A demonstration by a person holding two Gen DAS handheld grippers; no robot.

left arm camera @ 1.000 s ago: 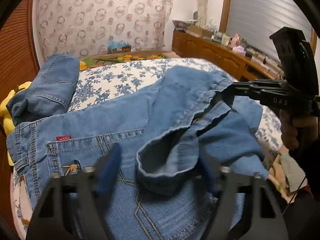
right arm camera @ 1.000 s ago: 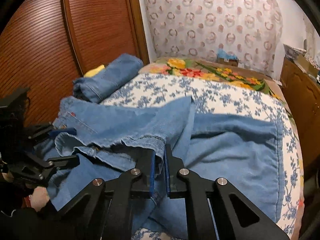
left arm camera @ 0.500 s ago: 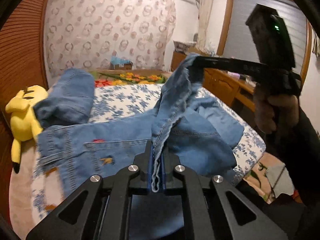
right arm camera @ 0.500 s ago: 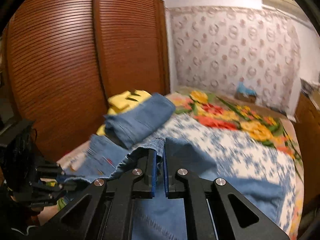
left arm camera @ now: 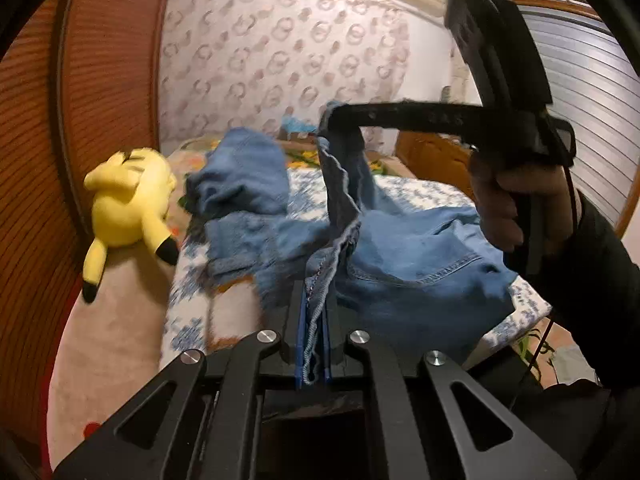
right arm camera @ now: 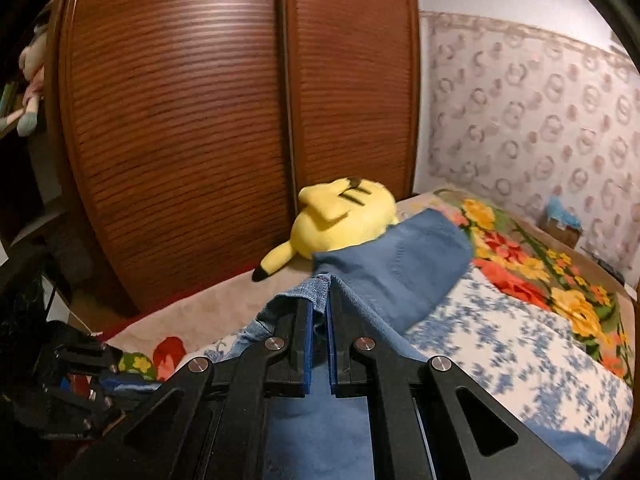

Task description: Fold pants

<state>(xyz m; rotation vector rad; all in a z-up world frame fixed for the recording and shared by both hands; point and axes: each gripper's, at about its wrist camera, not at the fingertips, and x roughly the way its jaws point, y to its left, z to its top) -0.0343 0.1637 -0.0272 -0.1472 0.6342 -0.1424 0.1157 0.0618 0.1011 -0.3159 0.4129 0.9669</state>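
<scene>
Here, at the bottom centre of the left-wrist frame, the left gripper [left arm camera: 314, 344] is clamped on a denim hem of the jeans [left arm camera: 412, 256], whose edge runs up to the right gripper [left arm camera: 340, 120], also pinching cloth, in a person's hand [left arm camera: 516, 208] at upper right. The rest of the jeans sags onto the floral bed [left arm camera: 432, 192] beyond. Judging from this, the hem stretched between both hands must next travel toward the far folded denim [left arm camera: 244, 172] and the yellow plush toy [left arm camera: 128, 196].
</scene>
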